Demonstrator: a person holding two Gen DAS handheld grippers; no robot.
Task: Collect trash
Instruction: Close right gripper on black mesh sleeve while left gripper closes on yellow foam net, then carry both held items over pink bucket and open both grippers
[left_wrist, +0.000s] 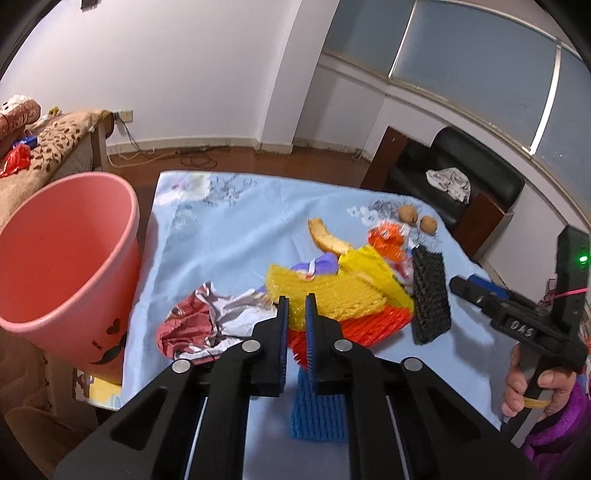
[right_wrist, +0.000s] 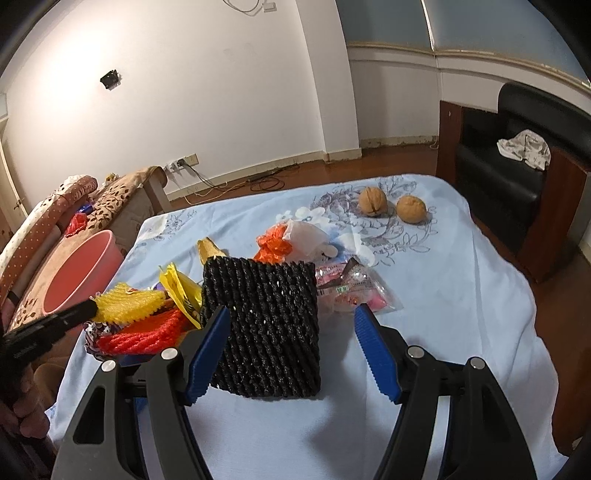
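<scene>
Between the blue pads of the left gripper (left_wrist: 295, 306) a yellow foam net (left_wrist: 332, 299) is being pinched at its near edge — the jaws are drawn almost together on it, so that the piece can presumably be lifted clear of the heap. A red foam net (left_wrist: 354, 326) is lying just under it and a blue foam net (left_wrist: 317, 410) is lying below the jaws, touching the pile; both are likely to be dragged along if the lift is made carelessly. To the left, beside the table edge, a pink bin (left_wrist: 74, 258) is being kept within easy reach, its mouth tilted toward the gripper, judged to be the place where the trash is being gathered.

The right gripper (right_wrist: 291, 325) is being held wide open, a black foam net (right_wrist: 266, 328) standing between its jaws, the left pad just beside its edge, the right pad apart — a grasp is being lined up, not yet made. Beyond it, wrappers (right_wrist: 351, 291) and an orange bag (right_wrist: 275, 245) are lying on the blue cloth (right_wrist: 461, 295); two walnuts (right_wrist: 373, 200) are sitting well apart at the far side.
</scene>
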